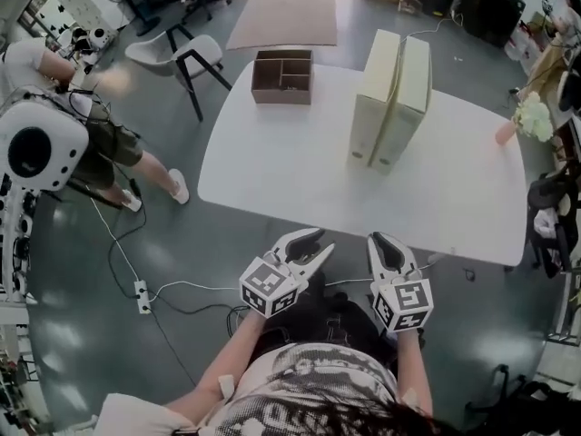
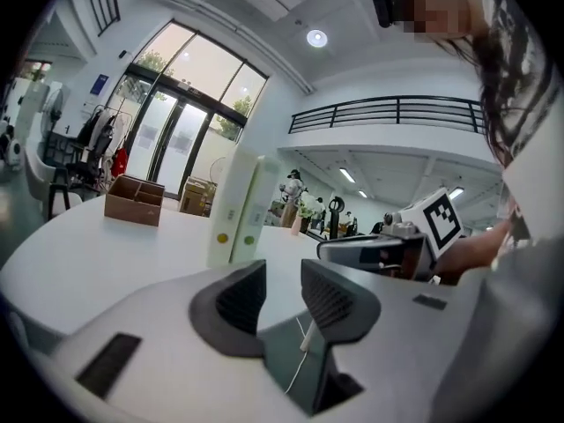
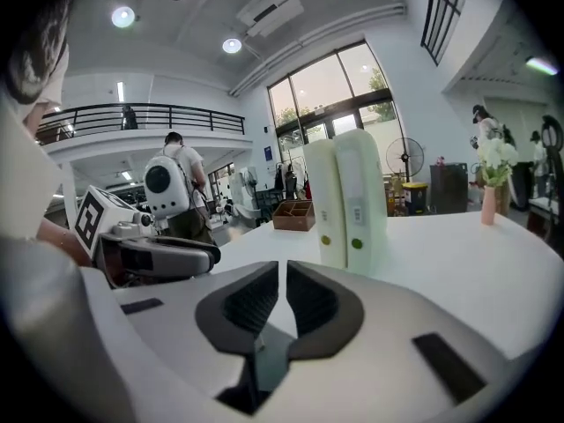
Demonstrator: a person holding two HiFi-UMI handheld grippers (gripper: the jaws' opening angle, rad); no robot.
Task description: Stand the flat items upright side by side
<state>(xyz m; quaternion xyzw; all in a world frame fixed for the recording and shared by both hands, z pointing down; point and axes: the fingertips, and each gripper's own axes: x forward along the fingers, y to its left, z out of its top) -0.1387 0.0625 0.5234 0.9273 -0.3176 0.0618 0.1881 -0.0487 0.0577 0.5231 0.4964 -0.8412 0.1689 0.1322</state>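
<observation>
Two cream flat binders stand upright side by side, touching, on the white table point(image 1: 272, 171): the left binder point(image 1: 372, 98) and the right binder point(image 1: 405, 103). They show as a pair in the left gripper view point(image 2: 236, 210) and in the right gripper view point(image 3: 348, 201). Both grippers hang off the table's near edge, close to my body and well short of the binders. My left gripper point(image 1: 323, 241) point(image 2: 282, 293) is open, with a clear gap and nothing between its pads. My right gripper point(image 1: 376, 238) point(image 3: 283, 298) is shut on nothing, its pads nearly meeting.
A brown divided cardboard box point(image 1: 282, 75) sits at the table's far left corner. A pink vase with flowers point(image 1: 522, 121) stands at the right edge. A white chair point(image 1: 182, 57), a seated person point(image 1: 100, 125) and a power strip point(image 1: 142, 296) with cables are on the floor to the left.
</observation>
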